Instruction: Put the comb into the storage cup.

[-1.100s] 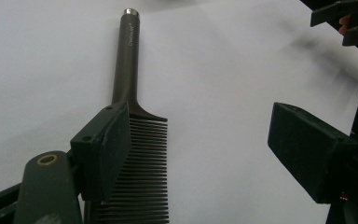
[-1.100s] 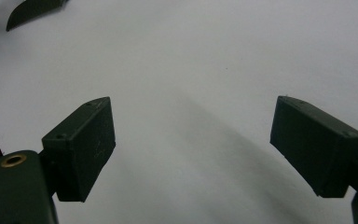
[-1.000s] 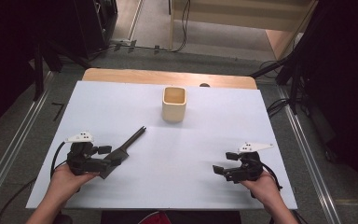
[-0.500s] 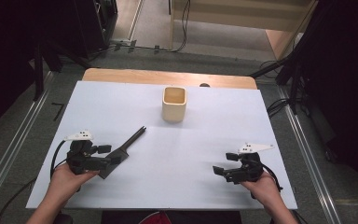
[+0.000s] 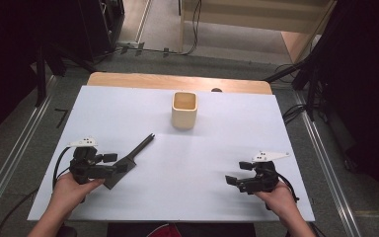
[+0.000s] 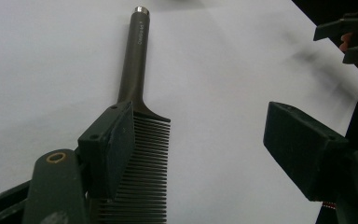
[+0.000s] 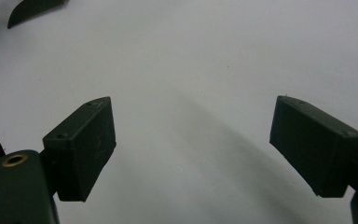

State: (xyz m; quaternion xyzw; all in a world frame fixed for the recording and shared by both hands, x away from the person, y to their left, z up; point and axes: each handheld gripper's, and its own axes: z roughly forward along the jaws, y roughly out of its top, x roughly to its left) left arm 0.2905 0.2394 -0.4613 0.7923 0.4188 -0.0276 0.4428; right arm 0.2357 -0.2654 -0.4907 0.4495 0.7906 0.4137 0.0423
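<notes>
A black comb [image 5: 137, 152] lies flat on the white table [image 5: 217, 133], its thin handle [image 6: 135, 56] pointing toward a beige square cup [image 5: 184, 109] at the back centre. My left gripper [image 5: 116, 163] is at the comb's toothed end, low over the table. In the left gripper view this gripper [image 6: 205, 135] is open wide: one jaw sits over the comb's teeth [image 6: 144, 172] near the handle, the other stands well off to the side over bare table. My right gripper [image 5: 238, 173] is near the front right, and it [image 7: 193, 135] is open with only white table between the jaws.
The table's wooden far edge [image 5: 177, 81] runs behind the cup. Cables and dark stands surround the table on the floor. The right gripper [image 6: 349, 39] appears at the top right of the left gripper view. A dark shape [image 7: 32, 9] shows at the top left of the right gripper view.
</notes>
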